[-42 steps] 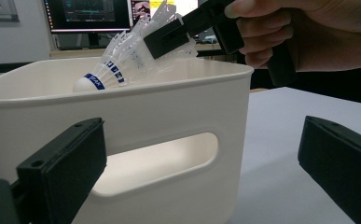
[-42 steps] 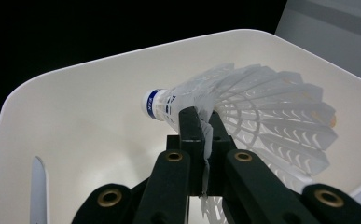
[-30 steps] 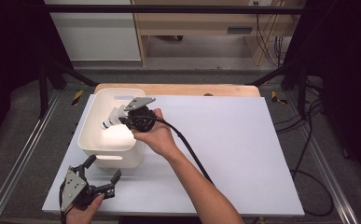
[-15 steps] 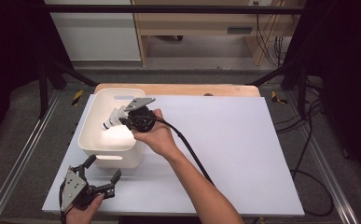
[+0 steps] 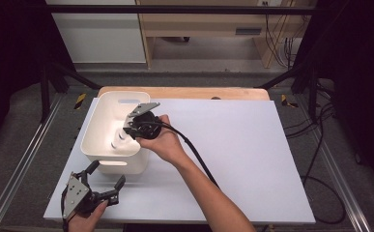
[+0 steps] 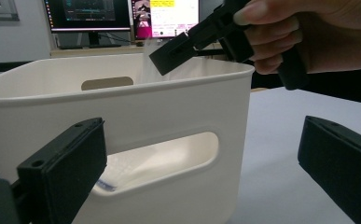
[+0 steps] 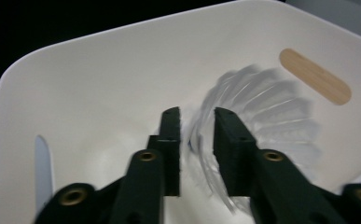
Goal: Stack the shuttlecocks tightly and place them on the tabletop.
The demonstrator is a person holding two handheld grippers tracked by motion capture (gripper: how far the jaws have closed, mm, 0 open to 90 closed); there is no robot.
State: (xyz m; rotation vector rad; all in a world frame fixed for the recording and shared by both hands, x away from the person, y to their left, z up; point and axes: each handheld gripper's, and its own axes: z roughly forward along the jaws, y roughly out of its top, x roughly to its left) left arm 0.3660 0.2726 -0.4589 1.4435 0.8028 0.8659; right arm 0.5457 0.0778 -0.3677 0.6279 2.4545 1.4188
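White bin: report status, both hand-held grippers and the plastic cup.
Right hand-held gripper in white bin, jaws just opening, clear plastic cup dropping blurred. Left hand-held gripper open on table. Nothing in the way.

Clear plastic cup in a white bin

A see-through ribbed cup (image 7: 262,126), blurred in the right gripper view, is low inside the white plastic bin (image 5: 99,153); the bin, with slot handles, stands upright on the bench near its left edge, towards the far corner.
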